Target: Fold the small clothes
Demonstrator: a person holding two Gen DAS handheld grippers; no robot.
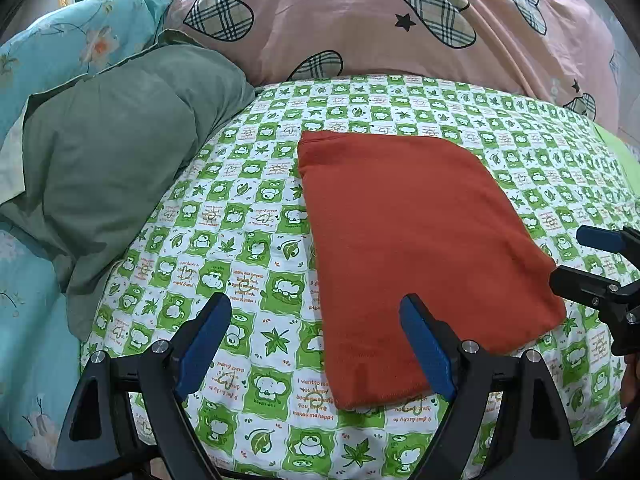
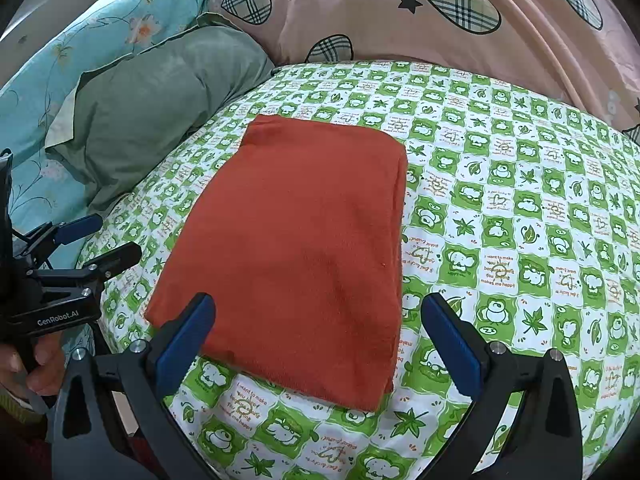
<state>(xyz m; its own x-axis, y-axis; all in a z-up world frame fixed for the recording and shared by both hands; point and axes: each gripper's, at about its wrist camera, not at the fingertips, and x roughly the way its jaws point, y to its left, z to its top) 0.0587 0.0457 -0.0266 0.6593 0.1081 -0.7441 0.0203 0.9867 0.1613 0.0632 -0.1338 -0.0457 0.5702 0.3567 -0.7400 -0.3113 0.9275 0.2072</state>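
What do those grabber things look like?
Each one is black with two long fingers and blue ribbed pads. The left gripper and right gripper match. Shiny silver bolts sit at the joints. White lettering on the left one's side reads GenRobot.AI, seen from the right camera.

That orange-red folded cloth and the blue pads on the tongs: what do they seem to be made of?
The orange-red cloth looks like soft knit fabric, perhaps cotton jersey: matte, faintly fuzzy, with a stitched hem at its near edge. The blue pads look like ribbed rubber or plastic: dull sheen, fine grooves. Neither is certain from sight alone.
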